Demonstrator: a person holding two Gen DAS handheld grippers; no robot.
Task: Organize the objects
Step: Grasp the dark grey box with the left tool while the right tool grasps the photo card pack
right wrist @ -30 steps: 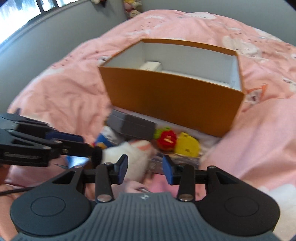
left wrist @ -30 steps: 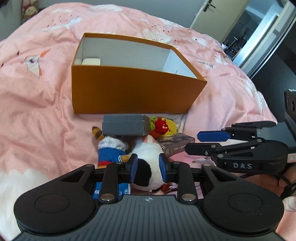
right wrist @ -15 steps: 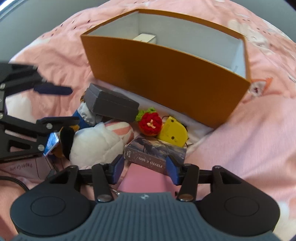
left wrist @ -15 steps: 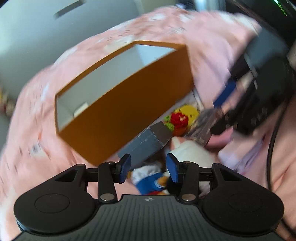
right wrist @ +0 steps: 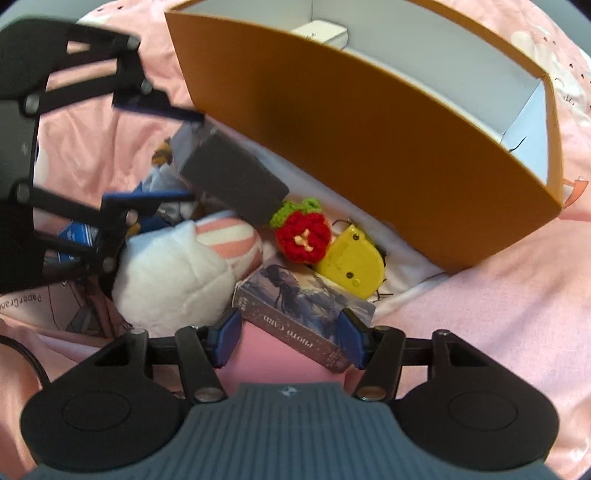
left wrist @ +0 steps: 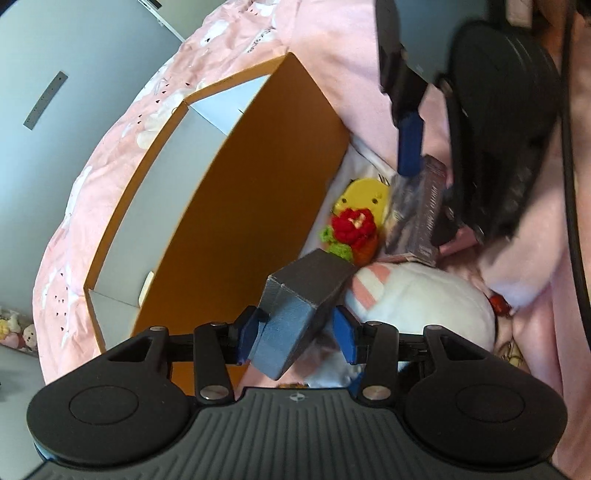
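Note:
An orange box (left wrist: 251, 192) (right wrist: 369, 125) with a white inside stands on the pink bed. A small white item (right wrist: 321, 33) lies in it. My left gripper (left wrist: 295, 341) is open, its jaws on either side of a grey box (left wrist: 295, 310) (right wrist: 236, 177) that leans on a white plush (left wrist: 417, 306) (right wrist: 173, 273). My right gripper (right wrist: 290, 338) is open, its jaws either side of a photo card box (right wrist: 303, 310) (left wrist: 417, 210). A red crochet flower (right wrist: 304, 236) (left wrist: 352, 227) and a yellow chick toy (right wrist: 352, 264) (left wrist: 365, 192) lie by the orange box.
A small doll in blue and white (right wrist: 162, 177) lies under the grey box. A paper booklet (right wrist: 44, 306) lies at the left. The pink bedding (right wrist: 498, 314) spreads to the right. A grey wall (left wrist: 55, 92) stands beyond the bed.
My left gripper has swung and rolled over to the grey box, which now sits between its jaws. My right gripper has moved down and forward to the photo card box and opened wider.

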